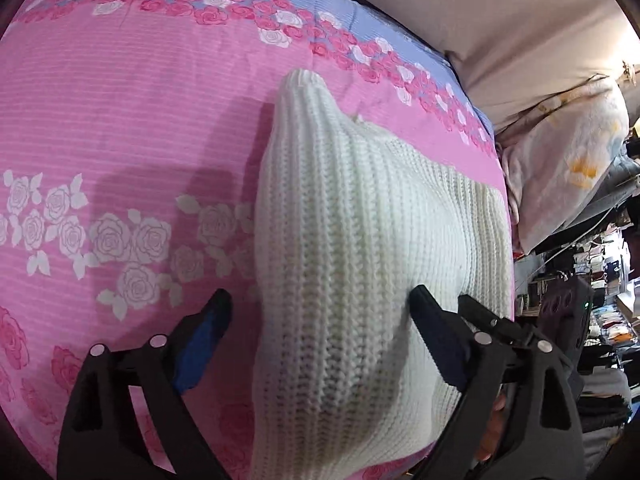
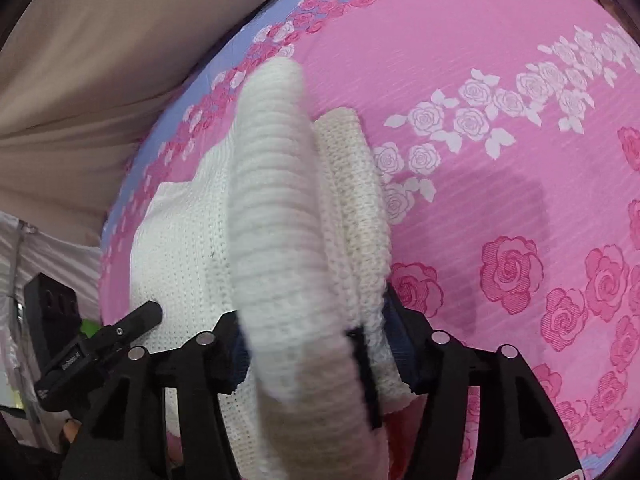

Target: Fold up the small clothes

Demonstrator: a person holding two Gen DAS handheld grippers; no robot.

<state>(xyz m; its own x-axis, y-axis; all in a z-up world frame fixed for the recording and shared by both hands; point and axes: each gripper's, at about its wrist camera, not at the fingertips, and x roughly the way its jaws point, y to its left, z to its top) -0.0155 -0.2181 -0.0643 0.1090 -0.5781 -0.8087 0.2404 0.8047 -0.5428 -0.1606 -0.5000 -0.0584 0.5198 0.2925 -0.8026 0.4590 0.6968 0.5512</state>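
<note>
While the left claw [image 1: 320,316] hovers low with its jaws spread wide over the near end of the white knit garment [image 1: 352,248], gripping nothing, the right claw [image 2: 308,336] is clenched on a raised fold of the same knit — the lifted cloth blurs across its view. Thick, ribbed and cream-white, the garment lies on the bed, narrowing to a cuffed end farther off. Beneath it spreads the pink rose-printed bedsheet [image 1: 120,100], banded blue at the far edge.
</note>
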